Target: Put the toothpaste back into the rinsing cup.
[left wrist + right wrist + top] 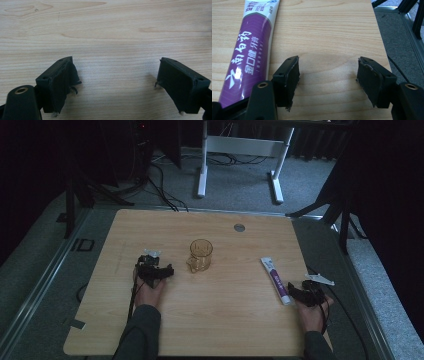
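A clear amber mug [200, 255] stands upright near the middle of the wooden table [225, 320], and its handle points toward the person. Everything else is easy to find from this mug.

The left gripper [159, 270] rests low on the table just to the left of the mug, a little nearer the person. It is close to the mug but does not touch it. The person's left hand [149, 292] holds it from behind. In the left gripper view, the left gripper [115, 82] has its two black jaws wide apart, with bare wood between them and nothing held. The foam on the jaw tips looks worn and a bit torn.

A toothpaste tube [275, 280] lies flat on the table, well to the right of the mug. It is white and purple, and its cap end points toward the person. The right gripper [300, 292] sits farther right of the mug than the tube does, just beside the tube's cap end and near the right edge of the table. The person's right hand [312, 315] holds it.

In the right gripper view, the right gripper [328, 75] also has its jaws wide apart, with only wood between them. The toothpaste tube [249, 55] lies just outside one jaw, not between the two. It has white writing on its purple part. Past the table edge on that side is grey carpet floor [402, 37].
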The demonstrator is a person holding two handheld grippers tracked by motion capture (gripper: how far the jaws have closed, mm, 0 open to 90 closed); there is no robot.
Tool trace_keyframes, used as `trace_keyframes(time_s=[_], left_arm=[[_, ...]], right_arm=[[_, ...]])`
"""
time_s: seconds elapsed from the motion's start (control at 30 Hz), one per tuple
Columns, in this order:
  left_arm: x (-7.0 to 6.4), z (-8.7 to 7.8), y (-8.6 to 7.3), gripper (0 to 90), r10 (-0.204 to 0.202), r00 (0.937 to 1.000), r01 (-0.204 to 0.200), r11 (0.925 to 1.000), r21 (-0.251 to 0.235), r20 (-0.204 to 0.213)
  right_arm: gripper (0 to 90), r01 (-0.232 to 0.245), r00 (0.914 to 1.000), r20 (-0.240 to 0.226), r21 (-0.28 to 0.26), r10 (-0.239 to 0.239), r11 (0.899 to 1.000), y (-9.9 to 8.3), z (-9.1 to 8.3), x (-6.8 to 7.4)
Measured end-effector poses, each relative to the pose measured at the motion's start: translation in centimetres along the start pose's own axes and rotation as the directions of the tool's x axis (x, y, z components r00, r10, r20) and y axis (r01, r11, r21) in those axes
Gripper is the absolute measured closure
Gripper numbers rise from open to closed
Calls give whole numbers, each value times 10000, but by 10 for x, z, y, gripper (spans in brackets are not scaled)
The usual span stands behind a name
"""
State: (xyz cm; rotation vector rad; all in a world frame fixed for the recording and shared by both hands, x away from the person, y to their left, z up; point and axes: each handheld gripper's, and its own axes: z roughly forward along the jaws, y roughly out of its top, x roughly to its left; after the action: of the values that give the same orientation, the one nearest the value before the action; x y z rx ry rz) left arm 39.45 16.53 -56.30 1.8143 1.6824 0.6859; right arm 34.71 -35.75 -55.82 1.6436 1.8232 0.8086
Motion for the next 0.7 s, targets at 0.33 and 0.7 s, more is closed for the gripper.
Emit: trace_keyframes(time_s=[0.33,0.7], left_arm=[[0,0,0,142,-66,10000,66,10000,-6,-48],[0,0,0,142,-68,10000,68,10000,-16,-43]], right_arm=[[412,-42,10000,24,166,41,9999,3,-1,0],[437,-11,9999,-116,40,12,10000,22,-15,1]])
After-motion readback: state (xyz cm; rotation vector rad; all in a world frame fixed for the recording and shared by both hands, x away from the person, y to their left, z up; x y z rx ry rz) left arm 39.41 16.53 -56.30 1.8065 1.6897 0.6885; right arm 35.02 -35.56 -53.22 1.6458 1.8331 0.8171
